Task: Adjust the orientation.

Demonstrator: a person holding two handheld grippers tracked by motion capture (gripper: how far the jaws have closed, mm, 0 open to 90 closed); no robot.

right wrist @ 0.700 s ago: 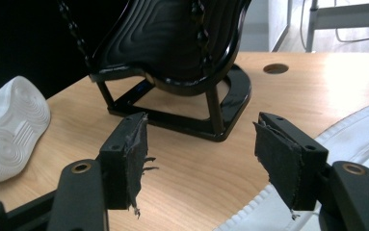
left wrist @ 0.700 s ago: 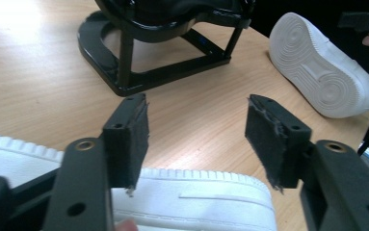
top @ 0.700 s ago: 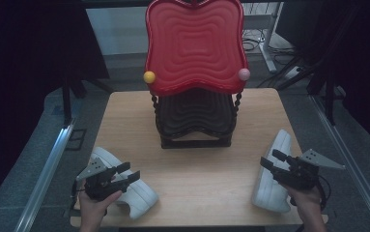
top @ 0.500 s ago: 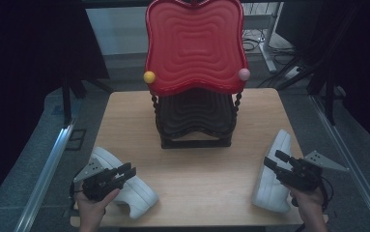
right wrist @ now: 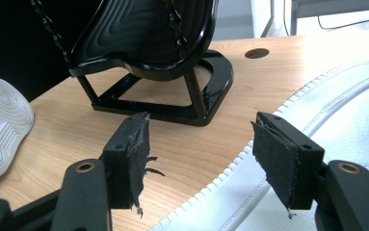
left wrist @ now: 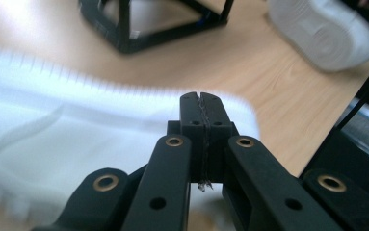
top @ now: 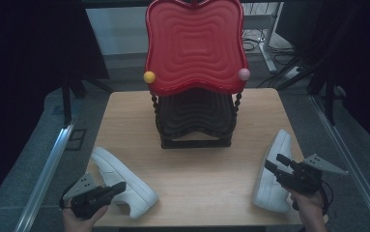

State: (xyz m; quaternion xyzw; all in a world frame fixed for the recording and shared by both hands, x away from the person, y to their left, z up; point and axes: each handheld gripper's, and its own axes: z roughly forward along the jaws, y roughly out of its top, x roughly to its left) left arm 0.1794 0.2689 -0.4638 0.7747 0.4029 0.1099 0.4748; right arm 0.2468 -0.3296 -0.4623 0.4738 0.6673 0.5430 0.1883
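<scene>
While rack (top: 195, 126) tiers sit bare, left gripper (top: 106, 192) closed over shoe (top: 124, 184); right gripper (top: 278, 166) open.

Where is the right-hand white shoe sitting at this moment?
In the high view the right white shoe lies near the table's right front edge, right of the black rack, with the open right claw beside it.

I count two white shoes (top: 123, 181) (top: 272, 178), one two-tier rack (top: 195, 72), and two grippers (top: 109, 191) (top: 275, 163) I'm steering.
</scene>
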